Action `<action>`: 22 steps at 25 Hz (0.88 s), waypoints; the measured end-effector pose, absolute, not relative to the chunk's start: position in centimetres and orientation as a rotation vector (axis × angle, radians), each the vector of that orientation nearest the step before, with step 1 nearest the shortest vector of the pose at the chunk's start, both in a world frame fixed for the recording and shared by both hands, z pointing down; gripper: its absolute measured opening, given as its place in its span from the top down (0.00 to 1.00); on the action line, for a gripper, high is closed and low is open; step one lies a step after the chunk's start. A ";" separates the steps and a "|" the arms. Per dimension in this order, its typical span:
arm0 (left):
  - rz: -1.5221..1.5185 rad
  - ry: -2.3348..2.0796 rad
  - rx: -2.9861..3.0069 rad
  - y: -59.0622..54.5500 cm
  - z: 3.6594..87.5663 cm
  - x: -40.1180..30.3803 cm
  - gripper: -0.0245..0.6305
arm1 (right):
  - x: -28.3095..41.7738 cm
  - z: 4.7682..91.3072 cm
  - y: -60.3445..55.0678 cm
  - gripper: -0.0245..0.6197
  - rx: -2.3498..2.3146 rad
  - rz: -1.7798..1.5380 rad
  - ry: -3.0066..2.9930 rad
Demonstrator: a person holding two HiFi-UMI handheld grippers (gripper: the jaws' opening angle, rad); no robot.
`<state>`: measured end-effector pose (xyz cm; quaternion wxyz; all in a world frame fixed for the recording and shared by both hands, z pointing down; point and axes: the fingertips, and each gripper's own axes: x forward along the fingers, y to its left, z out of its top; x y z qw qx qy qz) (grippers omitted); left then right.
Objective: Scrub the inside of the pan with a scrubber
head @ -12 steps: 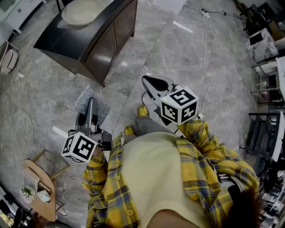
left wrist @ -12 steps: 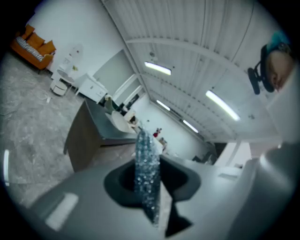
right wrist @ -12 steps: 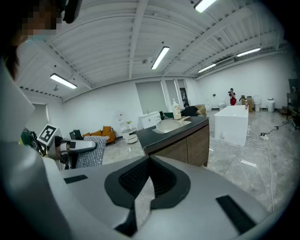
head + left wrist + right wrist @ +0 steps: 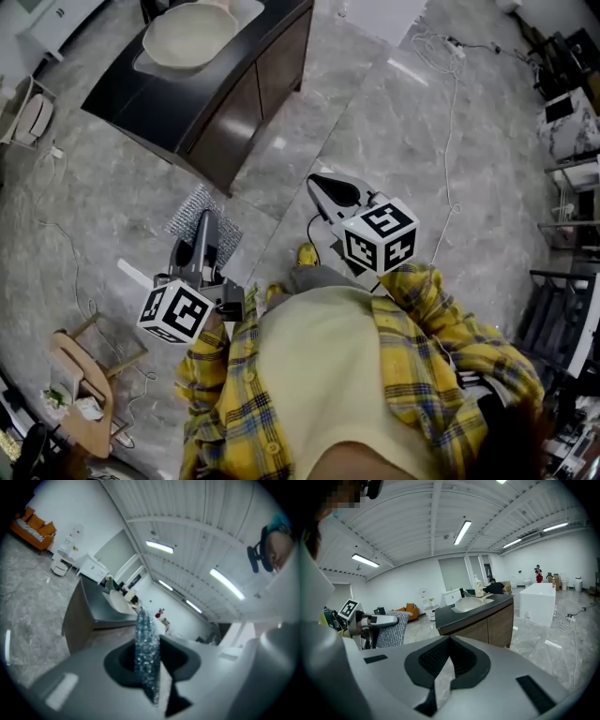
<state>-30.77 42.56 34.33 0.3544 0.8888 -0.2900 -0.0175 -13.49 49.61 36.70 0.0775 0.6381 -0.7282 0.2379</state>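
Note:
A cream pan (image 4: pixel 187 33) sits on a dark counter (image 4: pixel 141 98) at the far upper left, well away from both grippers. My left gripper (image 4: pixel 202 223) is shut on a silver mesh scrubber (image 4: pixel 199 214), held low over the floor. In the left gripper view the scrubber (image 4: pixel 146 653) stands edge-on between the jaws, with the pan (image 4: pixel 117 603) far ahead. My right gripper (image 4: pixel 321 185) is shut with nothing in it. The right gripper view shows the pan (image 4: pixel 471 604) on the counter (image 4: pixel 478 616) ahead of the right gripper (image 4: pixel 450 641), and the scrubber (image 4: pixel 391 627) at the left.
A white cable (image 4: pixel 450 103) trails over the marble floor. A small wooden stand (image 4: pixel 80 394) with items is at the lower left, and dark shelving (image 4: pixel 572 281) lines the right. A bottle (image 4: pixel 477 587) stands behind the pan. A white cabinet (image 4: pixel 539 602) stands at the right.
The counter and pan have come slightly nearer in the head view. Both grippers keep their hold and pose, shifted a little forward.

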 end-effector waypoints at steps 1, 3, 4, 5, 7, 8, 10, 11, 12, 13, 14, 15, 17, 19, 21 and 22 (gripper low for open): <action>-0.042 -0.754 2.296 42.3 34.4 -30.4 0.83 | -13.2 36.8 49.2 0.94 1.900 0.716 -2.186; -0.030 -0.761 2.292 42.0 34.5 -29.6 0.83 | -12.6 37.0 48.5 0.94 1.880 0.727 -2.197; -0.024 -0.764 2.289 41.8 34.5 -29.2 0.83 | -12.2 37.0 48.2 0.94 1.873 0.729 -2.205; -0.024 -0.768 2.284 41.5 34.5 -28.8 0.83 | -11.8 36.9 47.9 0.94 1.866 0.728 -2.214; -0.035 -0.771 2.274 41.0 34.3 -27.7 0.83 | -10.9 36.7 47.4 0.94 1.850 0.725 -2.237; -0.044 -0.770 2.272 40.6 34.1 -27.0 0.83 | -10.3 36.7 47.2 0.94 1.841 0.725 -2.245; -0.065 -0.767 2.277 40.0 33.7 -25.4 0.83 | -9.2 36.8 46.8 0.94 1.830 0.722 -2.252; -0.076 -0.770 2.282 39.7 33.5 -24.6 0.83 | -8.7 37.0 46.5 0.94 1.825 0.720 -2.253; -0.083 -0.775 2.286 39.4 33.3 -23.9 0.83 | -8.2 37.1 46.3 0.94 1.816 0.719 -2.257; -0.087 -0.780 2.288 39.2 33.3 -23.3 0.83 | -7.8 37.2 46.2 0.94 1.808 0.720 -2.262; -0.088 -0.784 2.289 39.1 33.2 -22.7 0.83 | -7.4 37.3 46.1 0.94 1.801 0.721 -2.269; -0.085 -0.787 2.290 39.1 33.2 -22.2 0.83 | -6.9 37.2 46.1 0.94 1.797 0.720 -2.275; -0.077 -0.791 2.290 39.1 33.3 -21.2 0.83 | -6.1 37.1 46.0 0.94 1.797 0.718 -2.285; -0.065 -0.796 2.290 39.1 33.4 -20.6 0.83 | -5.5 37.2 45.7 0.94 1.794 0.722 -2.294; -0.063 -0.811 2.280 38.7 33.5 -20.5 0.83 | -5.4 37.6 45.5 0.94 1.787 0.734 -2.301; -0.072 -0.827 2.268 38.4 33.6 -20.7 0.83 | -5.3 37.8 45.4 0.94 1.783 0.739 -2.300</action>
